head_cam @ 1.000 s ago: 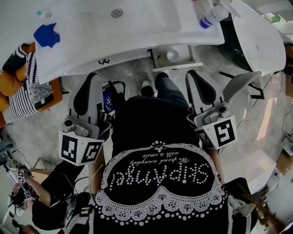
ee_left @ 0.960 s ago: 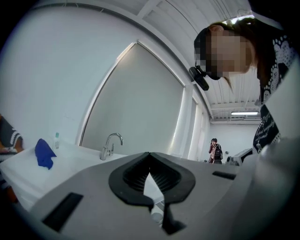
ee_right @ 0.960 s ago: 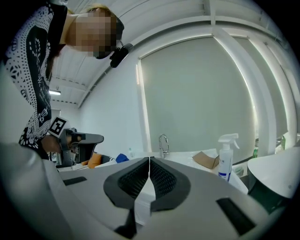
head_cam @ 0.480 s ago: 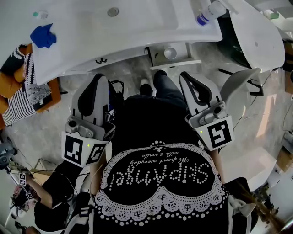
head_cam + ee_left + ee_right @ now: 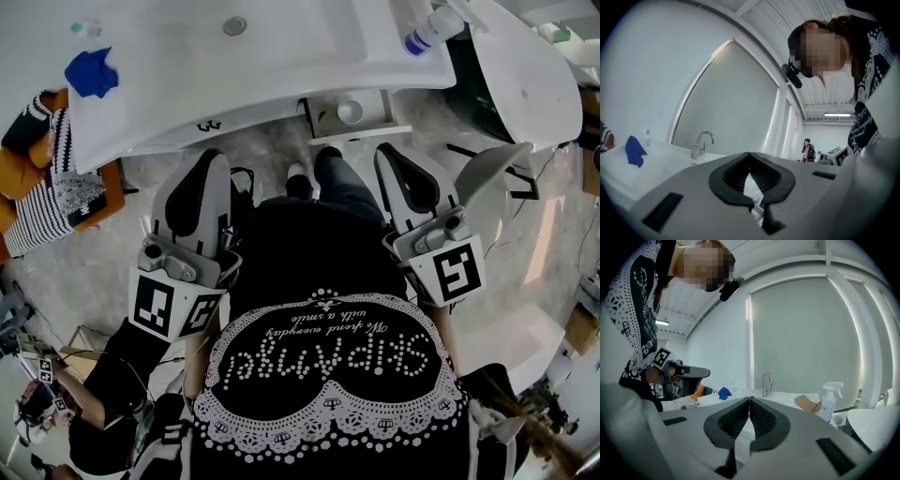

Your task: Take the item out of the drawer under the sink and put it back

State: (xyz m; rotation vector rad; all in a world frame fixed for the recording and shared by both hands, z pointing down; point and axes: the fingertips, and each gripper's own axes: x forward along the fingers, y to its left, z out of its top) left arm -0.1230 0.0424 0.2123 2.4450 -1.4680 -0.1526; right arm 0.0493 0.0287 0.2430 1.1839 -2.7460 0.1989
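Before the white sink [image 5: 281, 66], a person holds the left gripper [image 5: 212, 159] and right gripper [image 5: 392, 152] near waist height, each with its jaws pressed together on nothing. Under the sink, the small drawer [image 5: 364, 133] stands open, a round white item [image 5: 350, 111] inside it. A blue cloth [image 5: 91, 73] lies at the surface's left end.

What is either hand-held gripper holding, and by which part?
Nothing: the left hand-held gripper and the right hand-held gripper are both shut and empty.
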